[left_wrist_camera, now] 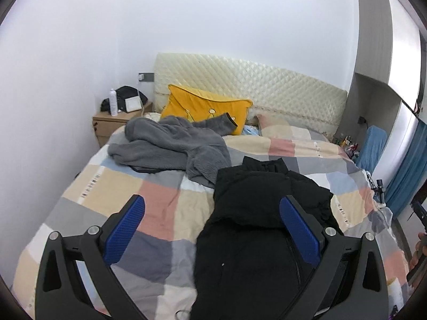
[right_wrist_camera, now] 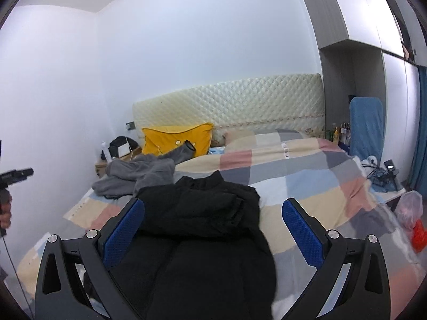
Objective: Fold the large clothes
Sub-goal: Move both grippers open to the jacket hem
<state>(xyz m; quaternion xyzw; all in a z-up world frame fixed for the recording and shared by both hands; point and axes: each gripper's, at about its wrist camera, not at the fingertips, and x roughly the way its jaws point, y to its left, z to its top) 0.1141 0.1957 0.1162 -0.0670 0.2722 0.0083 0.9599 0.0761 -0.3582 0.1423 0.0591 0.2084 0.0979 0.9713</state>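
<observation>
— On the checked quilt [left_wrist_camera: 170,202], how much room do you have around you?

— To your left lies a wide bare stretch of quilt, running to the bed's left edge near the white wall [left_wrist_camera: 53,80]. Your left gripper [left_wrist_camera: 212,229] hangs above it with its blue pads [left_wrist_camera: 125,229] spread wide and nothing between them but air and cloth below. Your right gripper [right_wrist_camera: 213,232] is just as wide apart, holding nothing. To its right, open quilt runs to the bed's right edge, where a blue curtain [right_wrist_camera: 421,133] and a cluttered side table stand close.

— And toward the headboard?

— A grey fleece garment [left_wrist_camera: 170,146] is heaped on the far left part of the bed, one sleeve reaching up against the yellow pillow [left_wrist_camera: 205,106]. Its near edge touches the black jacket [left_wrist_camera: 256,226]. Behind it stands the quilted cream headboard [left_wrist_camera: 253,85], with a wooden nightstand [left_wrist_camera: 112,125] in the corner.

— How does the jacket look?

— It lies on the near half of the bed, collar pointing toward the headboard, and it runs down past the lower border of both views. The upper part is bunched and rumpled, one side folded over on itself in thick creases. A zip line shows down the front in your left view. I cannot tell where its hem ends.
</observation>
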